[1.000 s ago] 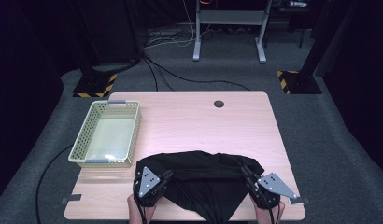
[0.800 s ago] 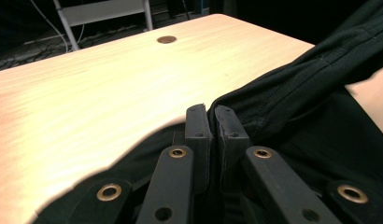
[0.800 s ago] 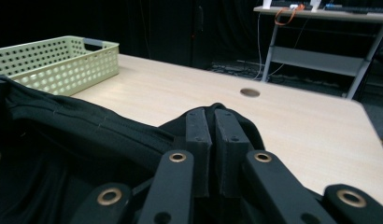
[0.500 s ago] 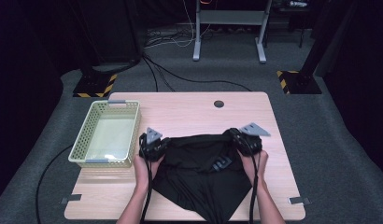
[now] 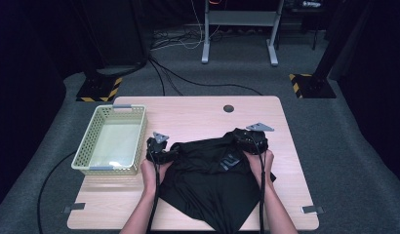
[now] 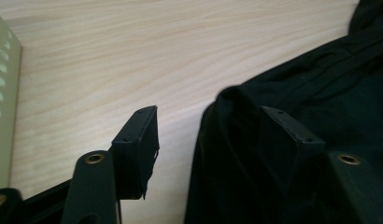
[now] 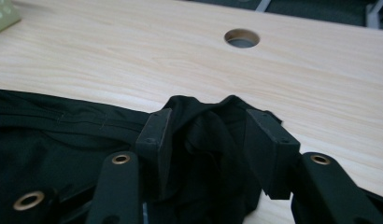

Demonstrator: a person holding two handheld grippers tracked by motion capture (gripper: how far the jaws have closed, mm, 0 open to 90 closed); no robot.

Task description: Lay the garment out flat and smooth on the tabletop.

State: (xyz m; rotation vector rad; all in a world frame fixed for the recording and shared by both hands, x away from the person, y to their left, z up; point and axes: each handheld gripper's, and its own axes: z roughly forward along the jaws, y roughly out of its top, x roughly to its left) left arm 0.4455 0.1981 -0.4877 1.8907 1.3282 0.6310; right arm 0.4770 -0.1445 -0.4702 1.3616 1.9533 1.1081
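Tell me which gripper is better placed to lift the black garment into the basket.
Left, probably. The left gripper sits at the garment corner nearest the basket, with the cloth's edge between its open jaws. The right gripper is at the far corner.

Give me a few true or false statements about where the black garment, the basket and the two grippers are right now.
1. The black garment lies inside the basket. False: it is spread on the table, beside the basket.
2. The left gripper has its jaws apart. True.
3. The basket holds folded clothes. False: nothing shows in it.
4. Black cloth is bunched between the right gripper jaws. True.
5. The garment covers the round hole. False: the hole is uncovered.
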